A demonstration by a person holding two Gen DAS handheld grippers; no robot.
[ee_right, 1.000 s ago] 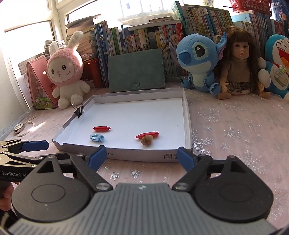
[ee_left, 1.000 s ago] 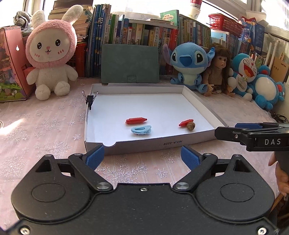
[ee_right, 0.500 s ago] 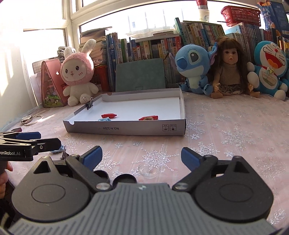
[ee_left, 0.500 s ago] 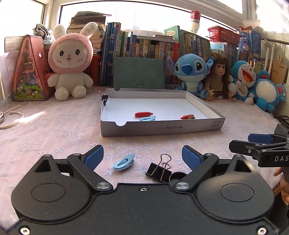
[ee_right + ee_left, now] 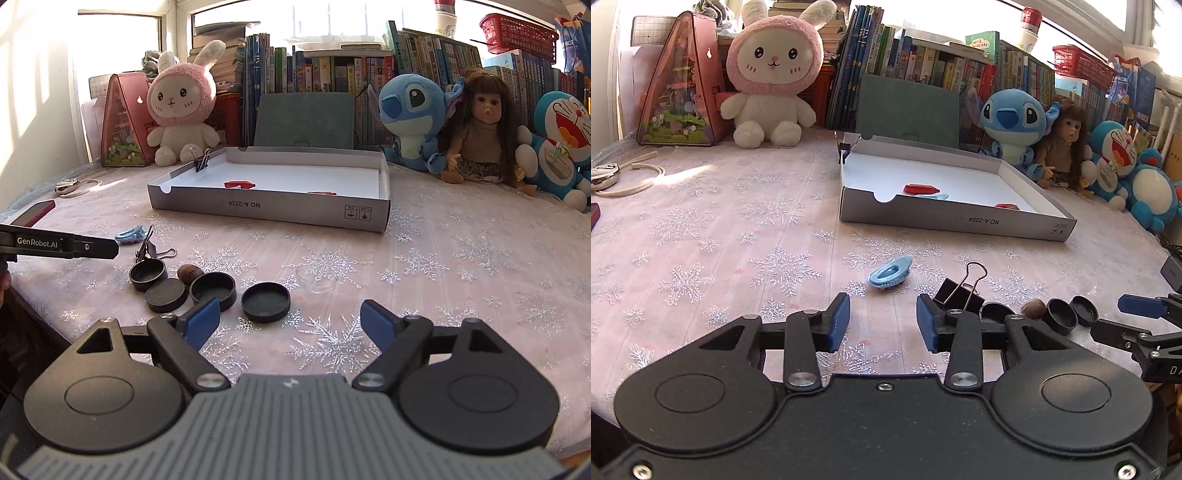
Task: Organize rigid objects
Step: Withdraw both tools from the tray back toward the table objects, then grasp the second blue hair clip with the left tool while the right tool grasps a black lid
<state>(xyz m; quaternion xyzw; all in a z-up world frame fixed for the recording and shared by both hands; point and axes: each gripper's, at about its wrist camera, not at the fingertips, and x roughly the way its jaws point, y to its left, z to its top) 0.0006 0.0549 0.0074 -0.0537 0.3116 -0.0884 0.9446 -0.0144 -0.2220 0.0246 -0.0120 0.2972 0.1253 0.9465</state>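
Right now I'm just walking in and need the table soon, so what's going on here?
A person is sorting small objects into the white box with two handheld grippers. Both the left gripper and right gripper hang empty, jaws open, near the table's front edge. Red clips already lie in the box. Outside it wait a blue clip, a binder clip, a nut and four black caps.

Both wrist views look low across the table toward the bookshelf, sharing the white box [image 5: 956, 221] [image 5: 266, 208] between them.
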